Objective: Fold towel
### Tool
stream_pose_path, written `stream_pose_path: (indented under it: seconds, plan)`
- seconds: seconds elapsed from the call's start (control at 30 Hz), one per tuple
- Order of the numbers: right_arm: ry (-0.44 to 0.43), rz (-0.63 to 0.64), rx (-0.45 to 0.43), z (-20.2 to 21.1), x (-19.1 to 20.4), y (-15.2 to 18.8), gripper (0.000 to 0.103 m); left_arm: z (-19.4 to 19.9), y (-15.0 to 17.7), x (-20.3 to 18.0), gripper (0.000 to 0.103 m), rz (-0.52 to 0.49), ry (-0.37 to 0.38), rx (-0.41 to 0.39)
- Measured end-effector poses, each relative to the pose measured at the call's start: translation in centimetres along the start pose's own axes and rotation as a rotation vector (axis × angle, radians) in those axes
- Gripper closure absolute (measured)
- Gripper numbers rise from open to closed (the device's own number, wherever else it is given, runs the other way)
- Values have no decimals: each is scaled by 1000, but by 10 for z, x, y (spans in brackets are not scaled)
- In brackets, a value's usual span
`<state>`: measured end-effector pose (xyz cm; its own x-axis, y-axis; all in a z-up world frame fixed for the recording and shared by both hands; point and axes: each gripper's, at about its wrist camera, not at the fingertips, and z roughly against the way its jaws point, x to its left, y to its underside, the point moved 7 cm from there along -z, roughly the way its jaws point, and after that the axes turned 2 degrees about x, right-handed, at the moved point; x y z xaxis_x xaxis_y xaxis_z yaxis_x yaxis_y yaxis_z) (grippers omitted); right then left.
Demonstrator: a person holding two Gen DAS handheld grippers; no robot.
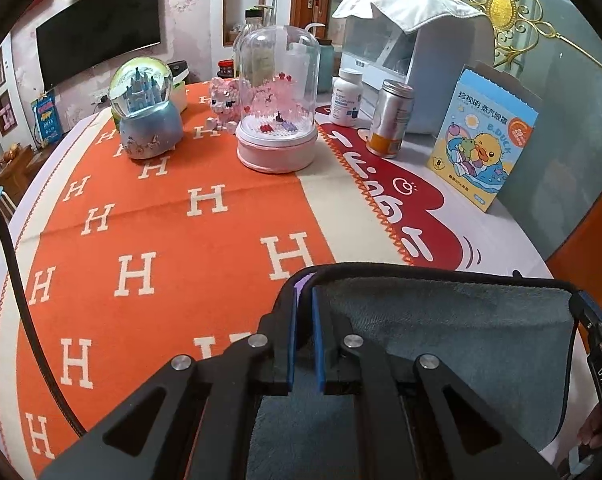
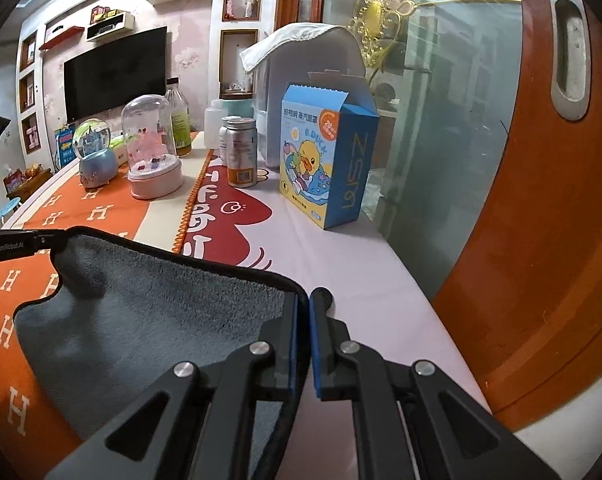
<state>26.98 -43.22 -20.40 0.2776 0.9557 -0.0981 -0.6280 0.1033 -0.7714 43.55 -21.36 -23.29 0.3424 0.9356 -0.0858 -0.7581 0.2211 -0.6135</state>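
Two claws, left claw (image 1: pixel 304 304) and right claw (image 2: pixel 303 312), each pinch a corner of the grey towel (image 2: pixel 149 312), lifted above the tabletop (image 2: pixel 341 264). Mid-fold, I'd say; next, carry that edge across evenly.

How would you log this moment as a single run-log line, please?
phase: towel lifted | left gripper: shut on grey towel corner | right gripper: shut on opposite corner | edge: stretched between them above orange tablecloth

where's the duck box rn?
The duck box stands upright at the table's far right edge, against the glass door, just right of the silver can; in the left wrist view it's at right too.
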Motion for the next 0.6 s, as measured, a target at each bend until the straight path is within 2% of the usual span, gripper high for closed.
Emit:
stream_pose_path:
  seconds: [0.07,0.13,0.17,0.23,0.37,0.43,0.5,0.6]
  plan:
    - [5,-6,12,-4,-1,0,86,-3,1,-2,97,-7,7,11]
    - [3,-17,21,-7,-2,1,54,-6,2,-3,85,-15,2,28]
    - [2,-21,22,-8,-2,1,49,-7,2,-3,81,-16,0,34]
    - [-10,-31,11,-7,-1,1,46,-8,3,-1,74,-14,-14,41]
    - [-25,-28,12,-7,1,1,42,-9,5,2,67,-11,-31,52]
    - [-29,-28,12,-6,2,0,40,-9,4,4,55,-12,-42,56]
    - [-32,-31,13,-5,2,-1,38,-5,4,6,49,-15,-55,52]
    - [-33,-32,15,-3,3,-2,37,0,4,6,47,-22,-56,49]
